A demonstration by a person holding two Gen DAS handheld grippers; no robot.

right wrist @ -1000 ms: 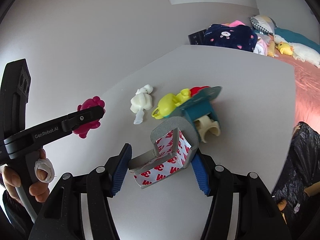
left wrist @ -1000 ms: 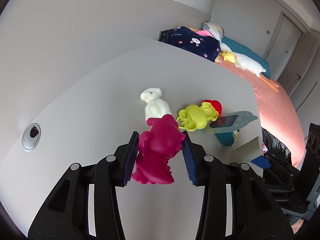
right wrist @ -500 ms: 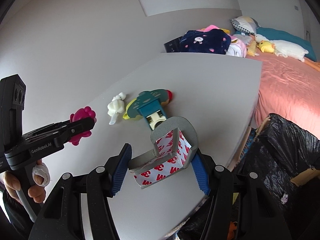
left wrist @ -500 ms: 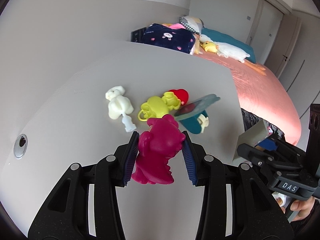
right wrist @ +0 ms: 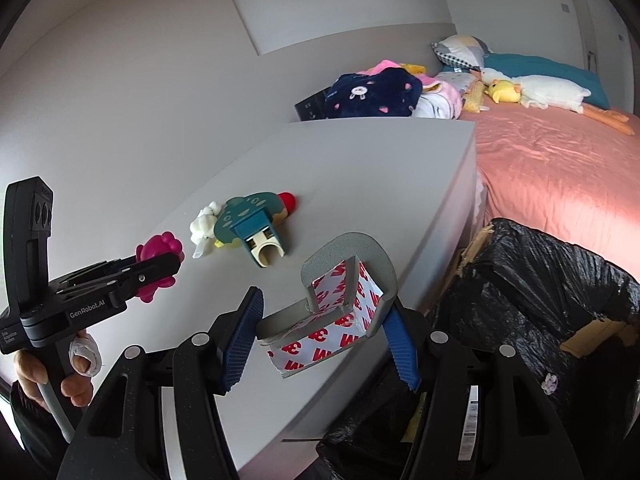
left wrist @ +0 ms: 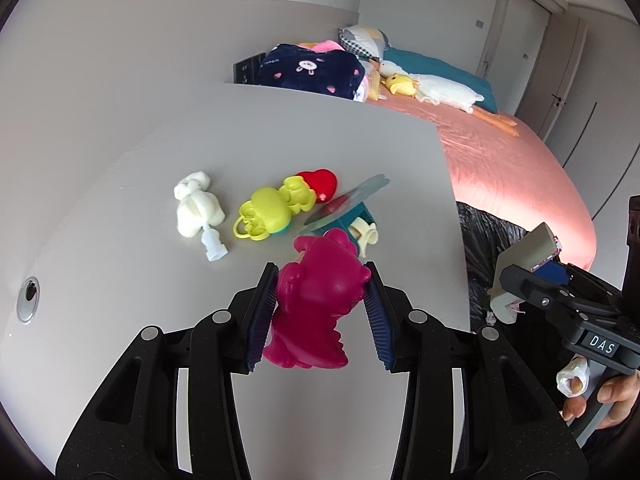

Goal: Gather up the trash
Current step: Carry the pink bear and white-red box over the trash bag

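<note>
A: Left gripper (left wrist: pixel 322 312)? Squeezing pink toy (left wrist: pixel 316 308), bottom middle.
B: Right gripper (right wrist: pixel 320 336)? Pinching foam piece (right wrist: pixel 340 304), bottom middle. Black bag (right wrist: pixel 540 280), lower right, cut off. Inside hidden.

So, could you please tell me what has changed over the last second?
Both grippers swung toward the table's bed-side edge; the black bin bag now fills the right wrist view. Unchanged: left gripper clamps the magenta plastic figure, right gripper holds the grey foam corner guard.
</note>
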